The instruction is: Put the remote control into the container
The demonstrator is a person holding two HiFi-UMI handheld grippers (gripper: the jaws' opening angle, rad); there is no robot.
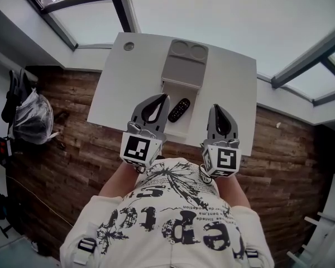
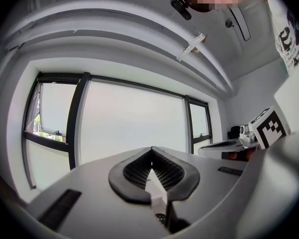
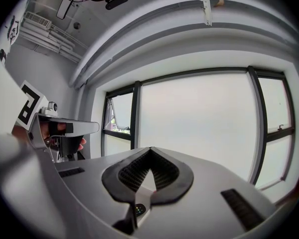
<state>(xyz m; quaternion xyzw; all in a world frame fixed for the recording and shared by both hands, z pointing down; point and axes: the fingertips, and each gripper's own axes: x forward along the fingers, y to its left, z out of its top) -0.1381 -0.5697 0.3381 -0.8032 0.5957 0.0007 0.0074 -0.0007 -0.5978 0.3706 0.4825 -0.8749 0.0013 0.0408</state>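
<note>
In the head view a black remote control (image 1: pixel 179 110) lies on the white table (image 1: pixel 234 77), on the pale near part of a grey container (image 1: pixel 182 66) with two round cups at its far end. Whether the remote is inside that part I cannot tell. My left gripper (image 1: pixel 163 97) is held above the table's near edge, just left of the remote, jaws shut and empty. My right gripper (image 1: pixel 217 108) hangs to the remote's right, also shut on nothing. Both gripper views point up at windows, and the shut jaws (image 2: pixel 151 149) (image 3: pixel 150 149) hold nothing.
A round grommet (image 1: pixel 128 46) sits in the table's far left corner. Dark wooden flooring (image 1: pixel 61 149) surrounds the table, with a black bag (image 1: pixel 28 116) at the left. Large windows (image 2: pixel 129 123) fill both gripper views. The person's printed shirt (image 1: pixel 173 216) fills the bottom.
</note>
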